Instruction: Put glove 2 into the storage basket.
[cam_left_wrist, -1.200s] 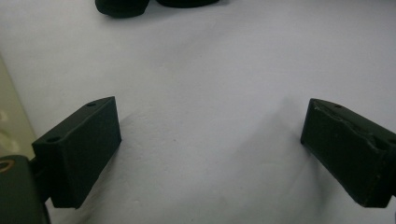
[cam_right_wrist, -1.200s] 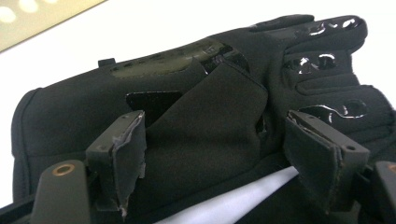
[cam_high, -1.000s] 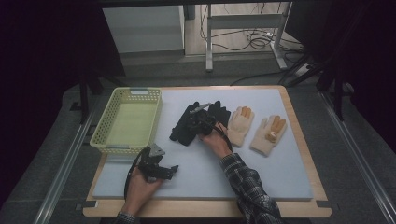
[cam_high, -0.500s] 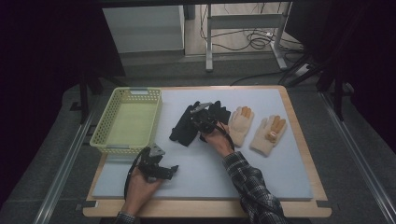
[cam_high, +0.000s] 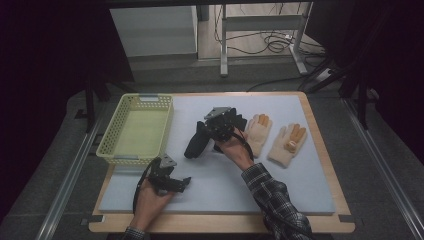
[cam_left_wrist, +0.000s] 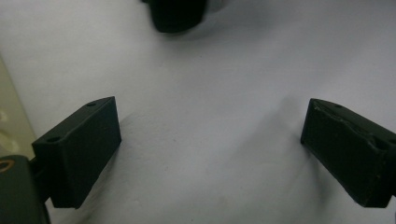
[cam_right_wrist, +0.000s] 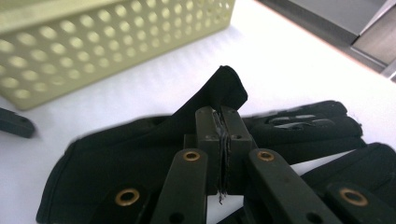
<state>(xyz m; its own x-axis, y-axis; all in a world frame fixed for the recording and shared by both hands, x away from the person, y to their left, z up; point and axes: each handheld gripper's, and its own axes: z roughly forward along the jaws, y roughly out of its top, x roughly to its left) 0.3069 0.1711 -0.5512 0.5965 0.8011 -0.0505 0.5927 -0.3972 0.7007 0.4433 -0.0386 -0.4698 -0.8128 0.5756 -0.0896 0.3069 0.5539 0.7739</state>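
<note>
Pinched at a fold by the right gripper, a black glove is raised off the mat, likely bound for the basket. The left gripper is held open, idle, near the basket.

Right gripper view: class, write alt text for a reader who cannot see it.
The right gripper is shut on a fold of a black glove, pinching it up off the white mat. A pale yellow perforated basket stands behind, at upper left.
</note>
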